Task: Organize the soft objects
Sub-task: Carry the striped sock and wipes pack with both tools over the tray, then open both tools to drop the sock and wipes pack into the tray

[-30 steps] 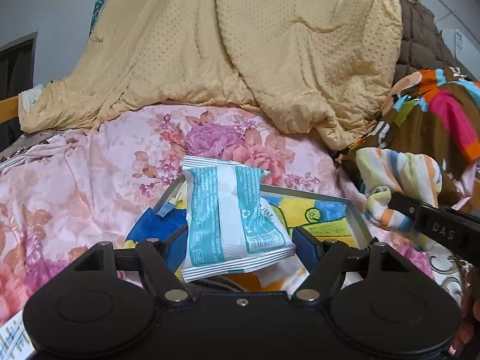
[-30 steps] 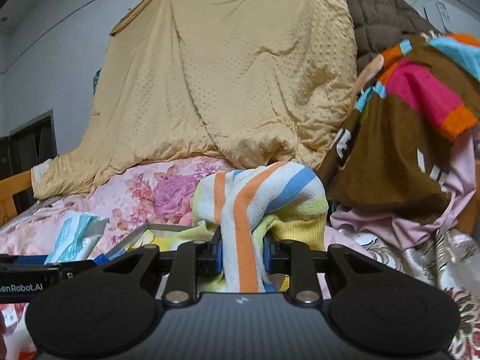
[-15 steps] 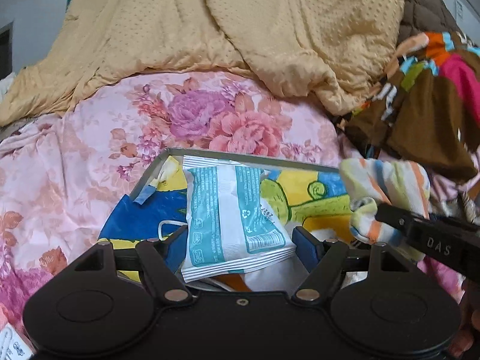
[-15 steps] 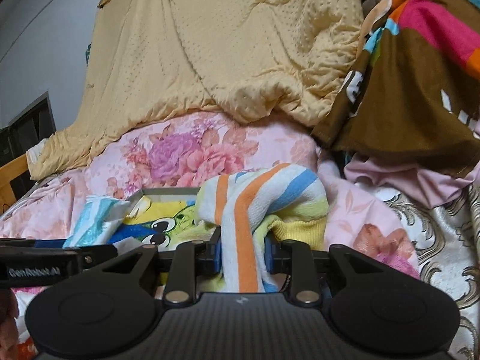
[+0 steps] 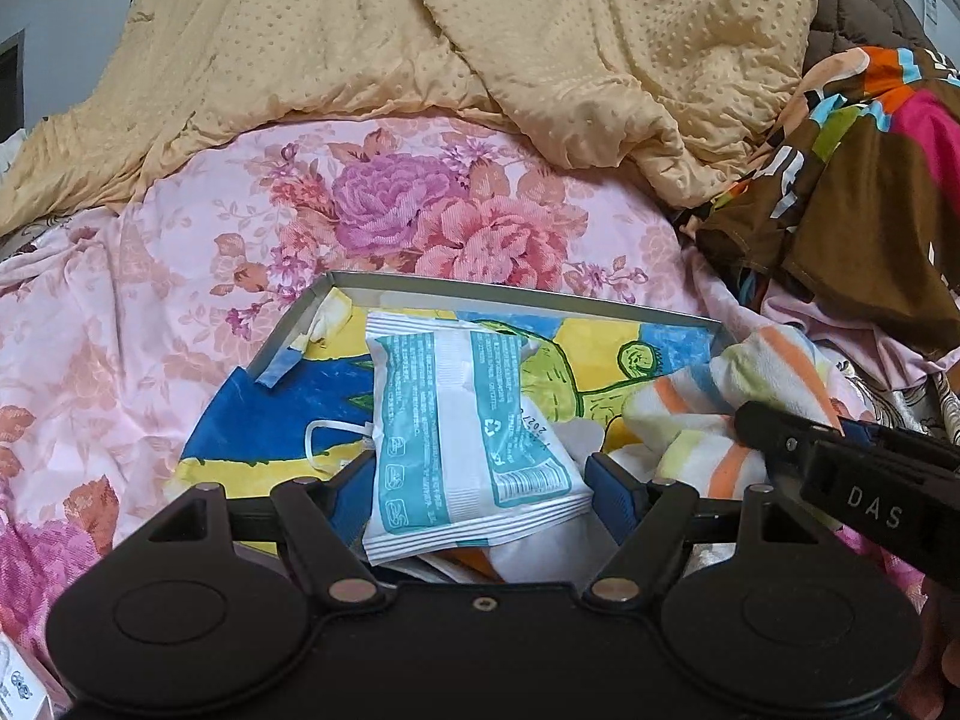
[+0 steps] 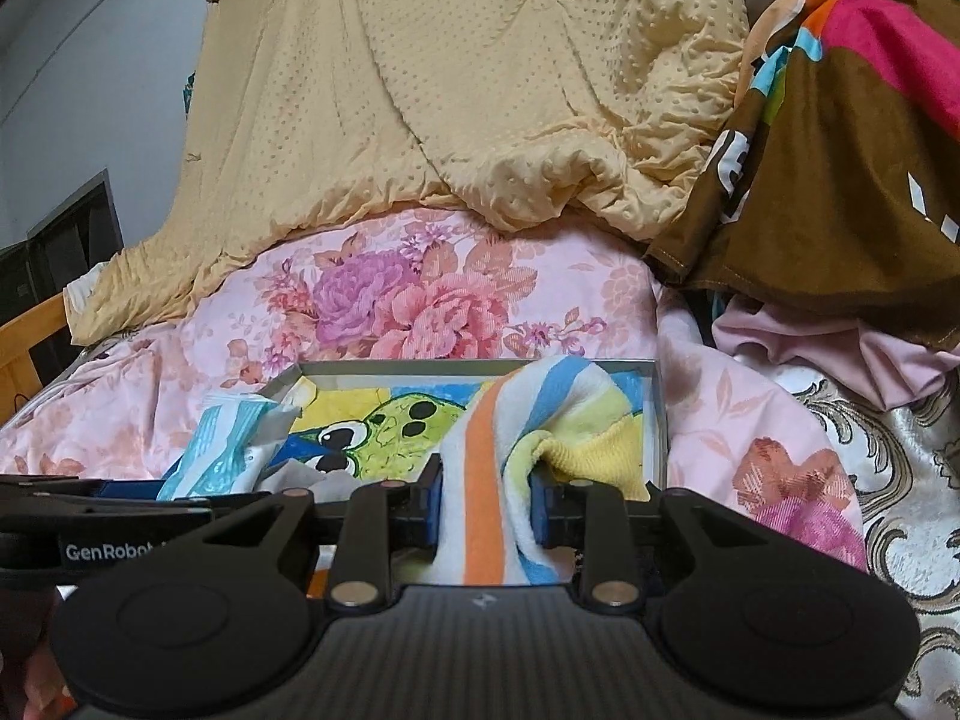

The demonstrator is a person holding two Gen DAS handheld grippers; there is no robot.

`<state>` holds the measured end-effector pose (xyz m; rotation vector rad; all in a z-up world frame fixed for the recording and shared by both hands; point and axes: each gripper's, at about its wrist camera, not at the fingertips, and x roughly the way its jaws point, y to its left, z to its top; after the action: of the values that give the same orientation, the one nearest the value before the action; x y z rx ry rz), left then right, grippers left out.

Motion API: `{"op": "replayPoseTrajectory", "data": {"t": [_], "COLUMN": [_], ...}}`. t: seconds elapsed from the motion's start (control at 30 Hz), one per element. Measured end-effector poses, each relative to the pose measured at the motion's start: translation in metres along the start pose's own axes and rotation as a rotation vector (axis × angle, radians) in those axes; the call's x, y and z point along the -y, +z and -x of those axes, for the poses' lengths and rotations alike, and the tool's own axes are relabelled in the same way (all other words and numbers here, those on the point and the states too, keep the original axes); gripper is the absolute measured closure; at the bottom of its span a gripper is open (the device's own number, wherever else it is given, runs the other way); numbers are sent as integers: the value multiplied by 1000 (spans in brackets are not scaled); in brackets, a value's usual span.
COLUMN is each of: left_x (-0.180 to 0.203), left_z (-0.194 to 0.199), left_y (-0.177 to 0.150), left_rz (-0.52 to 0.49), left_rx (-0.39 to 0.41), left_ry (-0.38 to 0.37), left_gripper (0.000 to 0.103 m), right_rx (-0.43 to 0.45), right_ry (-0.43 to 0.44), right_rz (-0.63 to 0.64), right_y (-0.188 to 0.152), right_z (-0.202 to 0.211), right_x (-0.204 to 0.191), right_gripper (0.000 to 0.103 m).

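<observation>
Packet (image 5: 462,426), teal and white, sits clamped between your left gripper (image 5: 480,495) fingers (image 5: 354,489), pads wide apart on its two sides, its far end reaching over the tray (image 5: 516,294). Tray lies just ahead of both grippers on the pink floral bedspread (image 5: 420,210), a bright cartoon sheet (image 5: 600,348) lining it. To the right of your left fingers, the striped towel (image 6: 486,480) hangs pinched in your right gripper (image 6: 486,504), fingers (image 6: 429,501) close together on the orange-and-white fold, its bunched top drooping over the tray's right part. In the right wrist view the packet shows left of those fingers, by the tray's left rim. Beyond the tray, a tan dotted blanket (image 6: 480,90) is heaped up. Far right of your fingers, a brown multicoloured cloth (image 6: 840,150).
</observation>
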<state>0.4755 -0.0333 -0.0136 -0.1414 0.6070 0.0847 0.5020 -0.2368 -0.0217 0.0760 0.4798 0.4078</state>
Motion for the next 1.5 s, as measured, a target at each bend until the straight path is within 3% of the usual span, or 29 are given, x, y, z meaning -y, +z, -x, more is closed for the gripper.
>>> {"op": "replayPoseTrajectory", "data": {"t": [0.37, 0.57, 0.77, 0.9, 1.0, 1.5], "left_x": [2, 2, 1, -1, -4, -19], "left_z": [-2, 0, 4, 13, 24, 84], "left_y": [-1, -5, -8, -10, -11, -6], "left_rz": [2, 1, 1, 18, 27, 75], "left_rx": [7, 20, 30, 51, 70, 128], "left_ry": [-4, 7, 12, 13, 23, 30], "left_gripper": [26, 20, 15, 13, 5, 2], "right_rx": [10, 19, 32, 45, 60, 123], "right_ry": [-10, -17, -19, -24, -29, -23], "right_rz": [-17, -24, -36, -53, -65, -18], "right_y": [0, 0, 4, 7, 10, 23], "right_z": [0, 2, 8, 16, 23, 73], "right_x": [4, 5, 9, 13, 15, -3], "right_gripper": [63, 58, 47, 41, 33, 9]}}
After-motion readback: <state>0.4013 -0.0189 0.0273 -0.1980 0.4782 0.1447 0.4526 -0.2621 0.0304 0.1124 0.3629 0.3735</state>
